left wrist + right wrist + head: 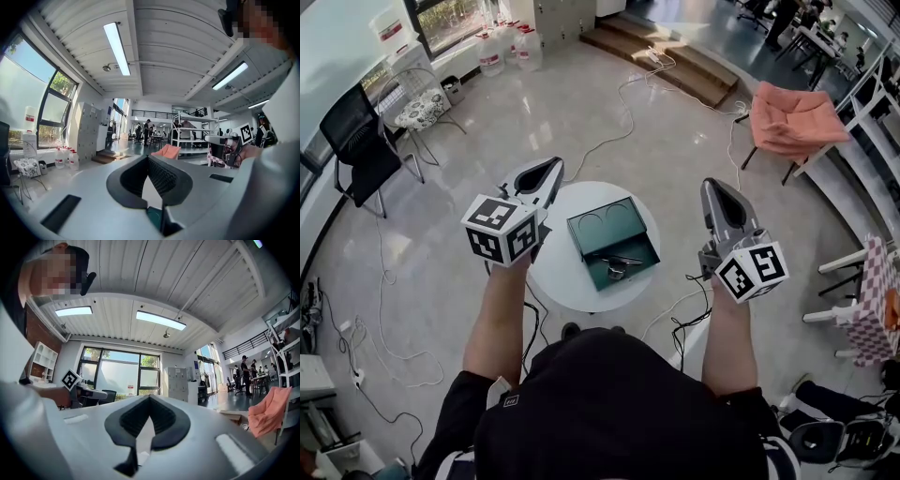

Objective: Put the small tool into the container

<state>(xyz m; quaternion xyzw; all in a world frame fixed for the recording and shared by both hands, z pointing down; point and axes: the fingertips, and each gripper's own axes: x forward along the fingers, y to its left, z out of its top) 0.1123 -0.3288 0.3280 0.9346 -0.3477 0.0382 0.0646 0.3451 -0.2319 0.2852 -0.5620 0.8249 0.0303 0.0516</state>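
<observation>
Left tool (pixel 553 169): one, clenched shut, empty.
Right tool (pixel 712 190): one, clenched shut, empty.
Container (pixel 602 225): one, green, open, on round tabletop (pixel 551 274).
Small metal piece (pixel 617 265): one, inside container.

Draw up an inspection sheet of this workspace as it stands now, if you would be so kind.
Surface: round white table, carrying only the container.
Job's things: green container lies open on the table; a small dark tool seems to lie in its nearer half.
Clutter: nothing seen on the table.
Grippers: left gripper and right gripper are raised on either side of the table, jaws together, nothing between them.
Cables: white cable trails over the floor; black cables lie beside the table.
Surroundings: black chair, orange chair, water bottles, steps.
</observation>
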